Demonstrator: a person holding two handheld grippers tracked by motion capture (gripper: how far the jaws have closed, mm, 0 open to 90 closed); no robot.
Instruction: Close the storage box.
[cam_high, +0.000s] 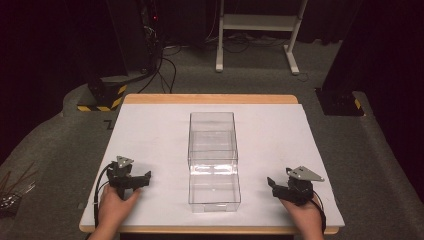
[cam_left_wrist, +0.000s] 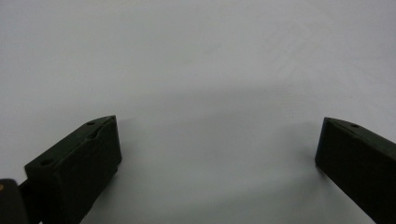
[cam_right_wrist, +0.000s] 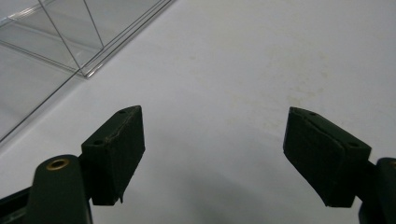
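A clear plastic box (cam_high: 212, 145) stands in the middle of the white table top (cam_high: 150, 130), long side running away from me, with a lower clear section (cam_high: 214, 192) at its near end. My left gripper (cam_high: 131, 177) rests near the front left, held by a hand, apart from the box. In the left gripper view it (cam_left_wrist: 218, 122) is open with bare white surface between the jaws. My right gripper (cam_high: 281, 181) sits at the front right, also hand-held. In the right gripper view it (cam_right_wrist: 213, 111) is open and empty, with the box's corner (cam_right_wrist: 70, 37) at upper left.
The table has a wooden rim (cam_high: 210, 98) at its far edge. On the grey floor beyond stand a white desk frame (cam_high: 257, 22), black gear with a yellow-striped base (cam_high: 102, 97) at back left, and a dark stand (cam_high: 340, 100) at the right.
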